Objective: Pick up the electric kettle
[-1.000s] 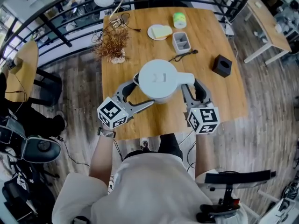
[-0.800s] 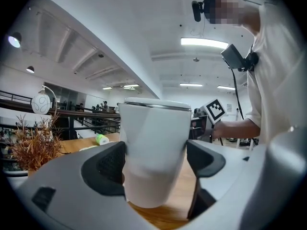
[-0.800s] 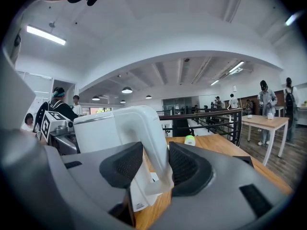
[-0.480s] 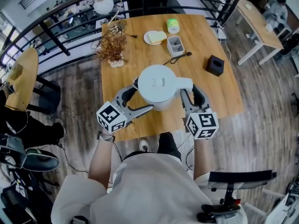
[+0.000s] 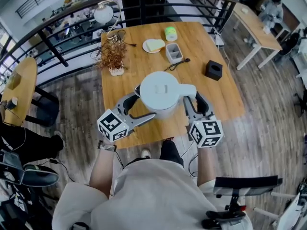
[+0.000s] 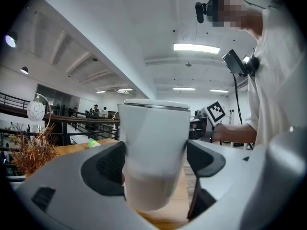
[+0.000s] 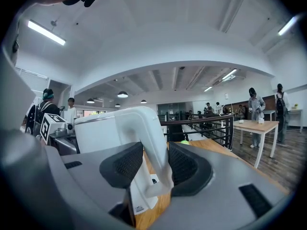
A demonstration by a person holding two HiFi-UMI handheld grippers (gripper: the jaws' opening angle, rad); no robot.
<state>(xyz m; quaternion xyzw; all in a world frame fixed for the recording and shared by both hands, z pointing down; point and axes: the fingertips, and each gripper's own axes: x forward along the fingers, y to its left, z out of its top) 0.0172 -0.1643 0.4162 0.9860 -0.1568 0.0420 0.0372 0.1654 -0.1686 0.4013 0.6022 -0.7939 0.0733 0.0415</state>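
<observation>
The white electric kettle [image 5: 162, 91] hangs above the front of the wooden table [image 5: 220, 99], held between both grippers. My left gripper [image 5: 145, 102] is shut on the kettle's round body [image 6: 153, 143], with one dark pad [image 6: 111, 165] on each side of it. My right gripper [image 5: 194, 97] is shut on the kettle's handle [image 7: 145, 128], which runs down between its two ribbed pads [image 7: 184, 166]. The lid faces up and the kettle stands upright. Its base is hidden in the head view.
Further back on the table are a dried plant [image 5: 113, 56], a plate [image 5: 154, 45], a green roll [image 5: 170, 33], a grey container [image 5: 174, 52], a black cable [image 5: 176, 63] and a black box [image 5: 213, 70]. A black railing [image 5: 57, 13] curves behind the table.
Both grippers keep their hold on the kettle. The table and the things on it have shrunk and slid away beneath the kettle, so it sits higher above the tabletop.
</observation>
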